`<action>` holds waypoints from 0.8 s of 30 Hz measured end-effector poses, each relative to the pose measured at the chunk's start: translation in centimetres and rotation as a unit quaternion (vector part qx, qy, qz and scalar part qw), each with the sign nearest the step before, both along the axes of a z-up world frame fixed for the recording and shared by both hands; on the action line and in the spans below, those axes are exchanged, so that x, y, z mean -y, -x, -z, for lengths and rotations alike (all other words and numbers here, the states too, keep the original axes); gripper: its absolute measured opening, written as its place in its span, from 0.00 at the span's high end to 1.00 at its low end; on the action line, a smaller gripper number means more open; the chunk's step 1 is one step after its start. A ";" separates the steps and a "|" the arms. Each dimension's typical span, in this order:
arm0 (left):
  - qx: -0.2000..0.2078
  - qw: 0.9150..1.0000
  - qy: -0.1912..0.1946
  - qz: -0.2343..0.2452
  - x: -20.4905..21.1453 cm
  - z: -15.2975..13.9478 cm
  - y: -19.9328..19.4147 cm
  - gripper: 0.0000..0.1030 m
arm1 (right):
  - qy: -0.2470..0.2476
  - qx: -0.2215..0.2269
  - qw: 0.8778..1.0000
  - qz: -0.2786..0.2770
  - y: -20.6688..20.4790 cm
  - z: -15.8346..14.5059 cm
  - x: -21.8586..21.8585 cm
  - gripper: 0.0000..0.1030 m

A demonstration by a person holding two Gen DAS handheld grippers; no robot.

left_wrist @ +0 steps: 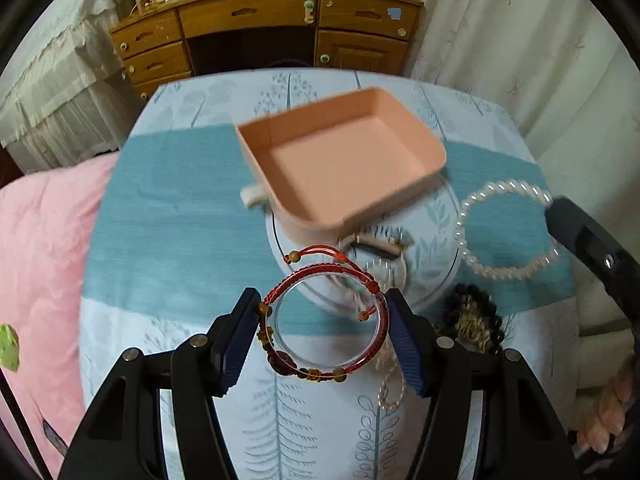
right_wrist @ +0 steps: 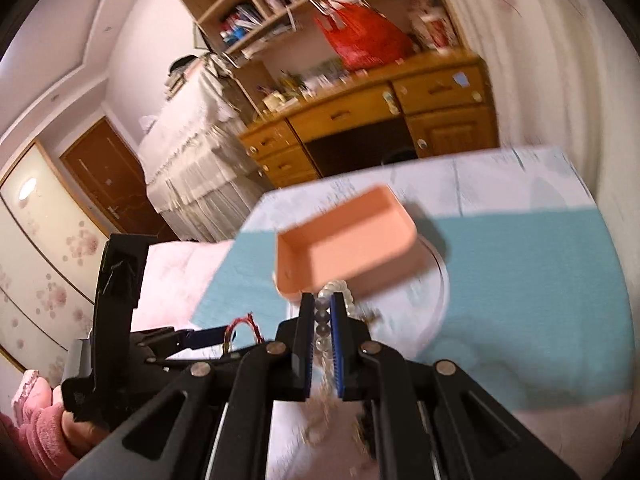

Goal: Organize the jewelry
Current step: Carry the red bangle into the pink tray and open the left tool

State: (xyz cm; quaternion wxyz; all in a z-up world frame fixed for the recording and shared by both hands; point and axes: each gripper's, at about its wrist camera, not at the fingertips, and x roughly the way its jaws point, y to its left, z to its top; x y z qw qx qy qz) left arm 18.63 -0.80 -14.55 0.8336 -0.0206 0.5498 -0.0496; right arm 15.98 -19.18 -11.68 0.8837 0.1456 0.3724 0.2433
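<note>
Bangle (left_wrist: 326, 330) w/ red cord clamped in left tongs (left_wrist: 324, 334) (lifted).

A home bedroom: a pink quilt (left_wrist: 44, 248), a cluttered wooden desk (left_wrist: 264, 28), bookshelves (right_wrist: 280, 4) and curtains (left_wrist: 520, 40).

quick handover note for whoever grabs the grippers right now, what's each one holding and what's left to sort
Left gripper: jaws closed on the red cord bracelet, which surrounds a clear ring.
Right gripper: shut on a strand of white beads, its tail hanging below.
Pink tray: on the table ahead, looks empty, so nothing is sorted yet.
On the blue and white cloth: the white bead bracelet and the dark bead bracelet at right.
Left to do: drop both held pieces in the tray, then fetch the other two.
</note>
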 end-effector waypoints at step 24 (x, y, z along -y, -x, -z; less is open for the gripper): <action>0.087 0.995 0.030 -0.037 -2.9 -2.1 -9.3 0.14 | 0.003 0.037 0.999 0.022 -9.1 0.5 -1.6 0.64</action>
